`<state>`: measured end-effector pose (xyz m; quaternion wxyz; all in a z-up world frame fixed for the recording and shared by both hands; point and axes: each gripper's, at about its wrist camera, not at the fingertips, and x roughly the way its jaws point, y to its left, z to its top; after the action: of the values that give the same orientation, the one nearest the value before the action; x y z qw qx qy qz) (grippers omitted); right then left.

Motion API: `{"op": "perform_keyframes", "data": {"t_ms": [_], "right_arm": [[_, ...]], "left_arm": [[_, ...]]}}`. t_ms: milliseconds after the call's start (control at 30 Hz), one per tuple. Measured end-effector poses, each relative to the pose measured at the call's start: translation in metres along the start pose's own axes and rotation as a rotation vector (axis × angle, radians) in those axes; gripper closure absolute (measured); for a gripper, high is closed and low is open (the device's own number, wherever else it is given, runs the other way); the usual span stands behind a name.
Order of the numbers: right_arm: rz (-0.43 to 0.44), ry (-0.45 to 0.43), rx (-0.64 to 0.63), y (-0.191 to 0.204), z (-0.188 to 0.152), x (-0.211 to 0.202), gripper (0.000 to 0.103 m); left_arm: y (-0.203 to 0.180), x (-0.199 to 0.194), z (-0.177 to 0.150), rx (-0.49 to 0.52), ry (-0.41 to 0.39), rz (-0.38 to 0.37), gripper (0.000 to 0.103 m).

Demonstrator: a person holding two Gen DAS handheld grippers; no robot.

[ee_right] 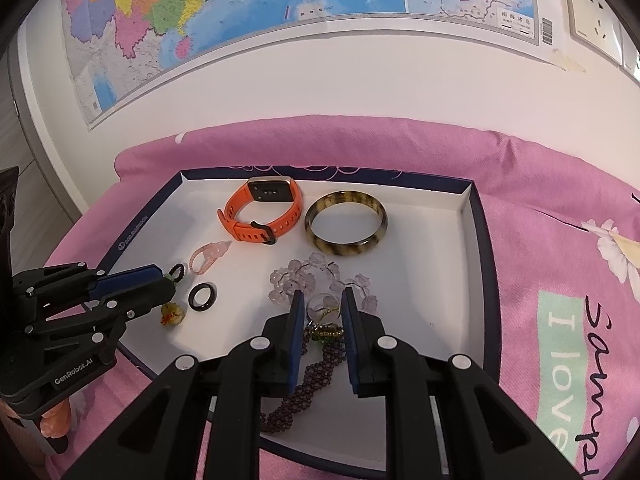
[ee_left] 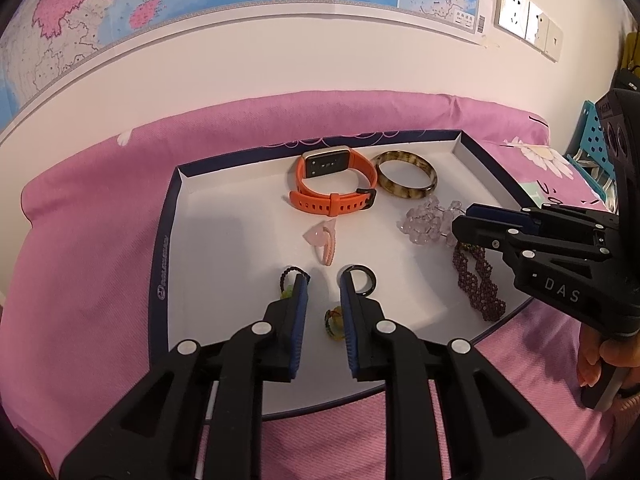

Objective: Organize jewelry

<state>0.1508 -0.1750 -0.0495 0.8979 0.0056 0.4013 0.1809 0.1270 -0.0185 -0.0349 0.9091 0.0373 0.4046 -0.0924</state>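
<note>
A white tray (ee_left: 224, 240) with a navy rim holds the jewelry. An orange smartwatch (ee_left: 332, 200) and a tortoiseshell bangle (ee_left: 405, 195) lie at its back. In front of them are a pink ring (ee_left: 324, 240), a black ring (ee_left: 361, 267), a black cord loop (ee_left: 290, 272) and an amber ring (ee_left: 334, 322). My left gripper (ee_left: 322, 280) hovers open over the amber ring without touching it. My right gripper (ee_right: 322, 292) stands open over a clear bead bracelet (ee_right: 316, 272) and a purple bead bracelet (ee_right: 316, 372). A clear round bead (ee_right: 324, 306) shows between its pads.
The tray rests on a pink flowered bedsheet (ee_right: 540, 208) against a white wall with a map (ee_right: 240, 12) and sockets (ee_left: 520, 16). A person's hand (ee_left: 600, 356) grips the right gripper's handle. A blue perforated rack (ee_left: 592, 136) stands at the far right.
</note>
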Motion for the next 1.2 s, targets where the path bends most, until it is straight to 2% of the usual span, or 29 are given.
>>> {"op": "perform_keyframes", "data": {"t_ms": [100, 200, 233, 300, 333, 367, 400, 467, 500, 567, 600, 667, 833, 967, 1200], "right_arm": [[-0.003, -0.005, -0.002, 0.001, -0.002, -0.002, 0.079], [-0.002, -0.015, -0.002, 0.001, -0.003, -0.007, 0.076], [-0.003, -0.023, -0.001, 0.001, -0.003, -0.011, 0.071], [-0.009, -0.038, -0.001, 0.001, -0.004, -0.016, 0.066], [-0.025, -0.044, -0.005, 0.003, -0.005, -0.021, 0.060], [-0.029, -0.051, -0.009, 0.004, -0.006, -0.024, 0.051], [-0.038, -0.062, -0.013, 0.005, -0.007, -0.029, 0.046], [-0.056, -0.090, -0.026, 0.010, -0.013, -0.041, 0.034], [-0.065, -0.103, -0.030, 0.012, -0.016, -0.047, 0.032], [-0.082, -0.125, -0.030, 0.014, -0.023, -0.057, 0.019], [-0.087, -0.134, -0.030, 0.015, -0.026, -0.061, 0.017], [-0.086, -0.138, -0.039, 0.019, -0.034, -0.071, 0.006], [-0.124, -0.145, -0.061, 0.026, -0.047, -0.086, 0.007], [-0.117, -0.166, -0.044, 0.029, -0.055, -0.093, 0.007], [-0.115, -0.165, -0.054, 0.036, -0.062, -0.092, 0.007]], "left_arm": [[0.001, -0.004, -0.001, -0.007, -0.009, 0.001, 0.076], [0.003, -0.009, -0.002, -0.013, -0.019, -0.001, 0.063], [0.003, -0.012, -0.002, -0.013, -0.026, 0.002, 0.059], [0.003, -0.016, -0.002, -0.012, -0.036, 0.008, 0.058], [0.003, -0.020, -0.002, -0.011, -0.043, 0.008, 0.053], [0.002, -0.023, -0.002, -0.011, -0.048, 0.005, 0.041], [0.002, -0.028, -0.003, -0.012, -0.059, 0.006, 0.035], [0.002, -0.037, -0.006, -0.012, -0.080, 0.030, 0.012], [0.002, -0.044, -0.008, -0.010, -0.098, 0.042, 0.008], [0.002, -0.054, -0.012, -0.016, -0.118, 0.049, 0.006], [0.002, -0.059, -0.015, -0.017, -0.122, 0.042, 0.006], [0.003, -0.064, -0.020, -0.029, -0.121, 0.057, 0.006], [0.006, -0.074, -0.037, -0.091, -0.138, 0.107, 0.006], [0.001, -0.080, -0.044, -0.087, -0.139, 0.140, 0.006], [-0.006, -0.090, -0.050, -0.082, -0.139, 0.151, 0.006]]}}
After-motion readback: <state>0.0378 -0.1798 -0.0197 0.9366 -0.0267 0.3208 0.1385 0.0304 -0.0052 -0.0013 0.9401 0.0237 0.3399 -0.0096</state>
